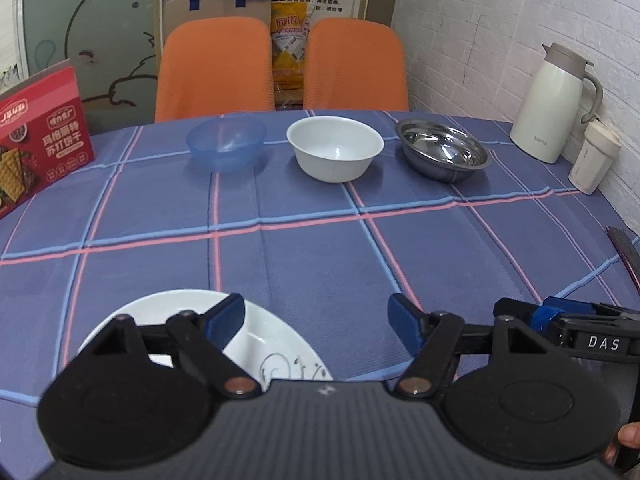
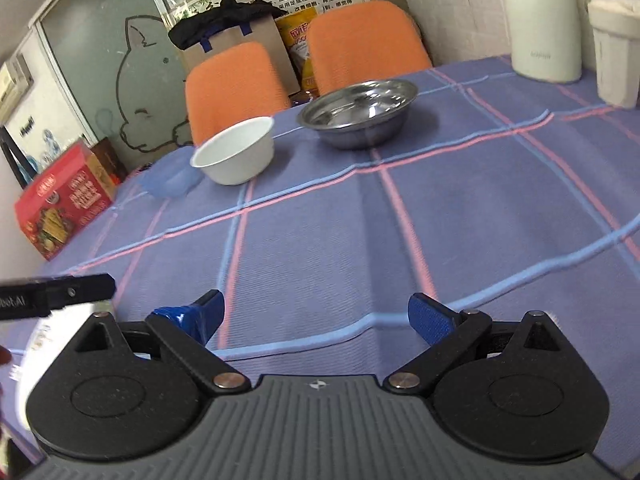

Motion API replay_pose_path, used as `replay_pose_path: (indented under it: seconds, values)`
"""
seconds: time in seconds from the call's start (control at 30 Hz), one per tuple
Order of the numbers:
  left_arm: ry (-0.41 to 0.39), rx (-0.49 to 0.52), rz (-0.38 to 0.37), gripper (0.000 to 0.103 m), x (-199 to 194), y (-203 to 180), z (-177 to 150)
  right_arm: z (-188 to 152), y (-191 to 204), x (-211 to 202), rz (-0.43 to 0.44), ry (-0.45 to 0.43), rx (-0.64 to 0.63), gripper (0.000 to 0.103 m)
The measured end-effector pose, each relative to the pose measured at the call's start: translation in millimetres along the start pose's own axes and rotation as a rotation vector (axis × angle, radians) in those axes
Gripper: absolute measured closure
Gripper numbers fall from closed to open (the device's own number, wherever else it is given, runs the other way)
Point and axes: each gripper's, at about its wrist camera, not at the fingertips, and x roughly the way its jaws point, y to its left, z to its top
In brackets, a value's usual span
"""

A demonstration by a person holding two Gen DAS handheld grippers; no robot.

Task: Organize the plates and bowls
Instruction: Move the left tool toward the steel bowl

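White plate [image 1: 256, 344] under left gripper [image 1: 316, 320], jaws apart, beneath left finger. Right gripper [image 2: 316, 316] jaws apart, nothing between. "DAS" legible on right gripper body.

The cloth [image 1: 320, 240] is showing purple-blue with pink and light-blue checks. The bowls are showing translucent blue [image 1: 226, 142], plain white [image 1: 335, 148] and shiny steel [image 1: 442, 154]. The plate [image 1: 272, 344] is showing white with black swirls. The chairs [image 1: 216, 68] are glowing orange, the box [image 1: 38, 136] red, the jug [image 1: 554, 104] cream.
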Motion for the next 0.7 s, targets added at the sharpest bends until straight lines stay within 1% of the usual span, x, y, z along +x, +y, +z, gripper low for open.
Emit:
replay_pose_path:
  seconds: [0.1,0.27,0.33,0.4,0.63,0.7]
  values:
    - [0.021,0.021,-0.023,0.032,16.2,-12.9,14.8,14.2,-12.9,6.2,-0.04,-0.009,-0.02,0.017]
    - [0.031,0.05,-0.085,0.032,41.9,-38.6,46.8,45.5,-35.9,18.4,-0.063,-0.036,-0.019,0.017]
    - [0.03,0.048,-0.099,0.032,51.5,-46.9,58.5,52.7,-40.5,21.7,-0.074,-0.053,-0.027,0.017]
    - [0.028,0.048,-0.111,0.032,60.2,-53.2,68.1,57.1,-46.2,26.0,-0.067,-0.059,-0.029,0.017]
    - [0.026,0.086,-0.1,0.032,92.1,-75.1,94.2,64.0,-56.2,42.0,-0.065,-0.032,-0.064,0.017]
    - [0.022,0.099,-0.094,0.032,101.1,-81.5,104.3,75.4,-58.2,45.9,-0.076,-0.037,-0.083,0.017]
